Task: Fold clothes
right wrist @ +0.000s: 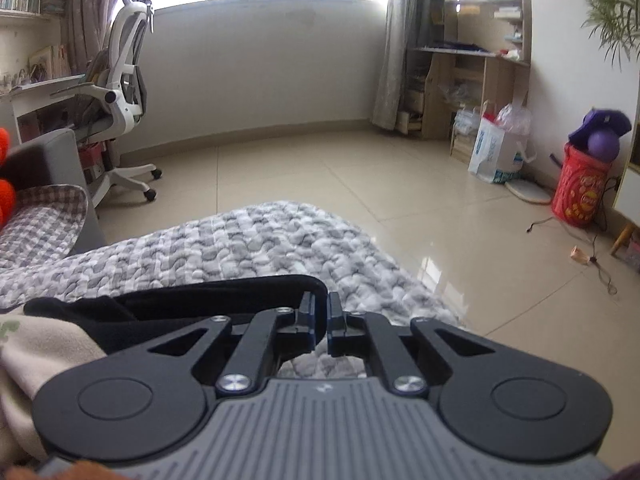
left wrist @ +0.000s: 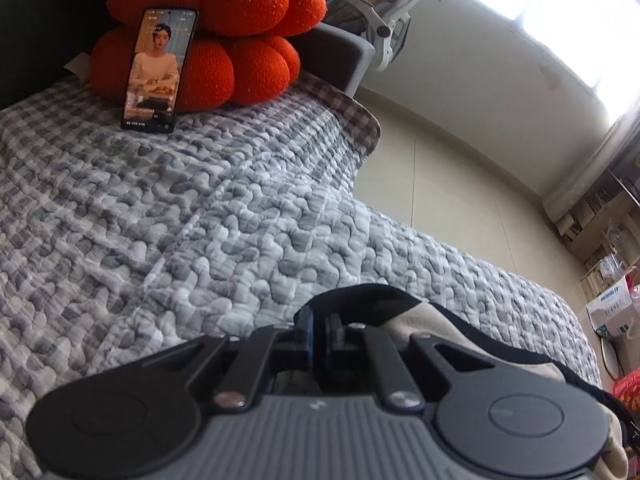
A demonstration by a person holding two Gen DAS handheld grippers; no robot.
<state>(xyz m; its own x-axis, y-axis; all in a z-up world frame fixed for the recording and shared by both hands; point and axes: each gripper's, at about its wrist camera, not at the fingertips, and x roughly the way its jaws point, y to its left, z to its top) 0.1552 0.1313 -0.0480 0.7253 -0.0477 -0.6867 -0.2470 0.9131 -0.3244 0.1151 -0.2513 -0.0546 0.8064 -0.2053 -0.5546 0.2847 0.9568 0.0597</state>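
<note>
Two grippers sit nearest the cameras, each clenched on the black edge of one garment. The left gripper [left wrist: 319, 330] pinches the black trim where it arches over its fingers, and the right gripper [right wrist: 321, 320] nips the black hem at its corner. The garment [left wrist: 432, 322] is cream with black edging and lies on the gray-and-white quilt [left wrist: 224, 216], trailing to the right of the left gripper and to the left of the right one. Farther back on the quilt stands one phone [left wrist: 160, 70] with its screen lit, propped against one orange cushion [left wrist: 224, 28]. Beyond the bed's edge, one white office chair [right wrist: 122, 92] stands on the tiled floor. At the far right wall are two containers: one white bag [right wrist: 496, 148] holding clear plastic packaging, and one red bin [right wrist: 580, 188] with one purple ball [right wrist: 603, 148] resting in its top.
</note>
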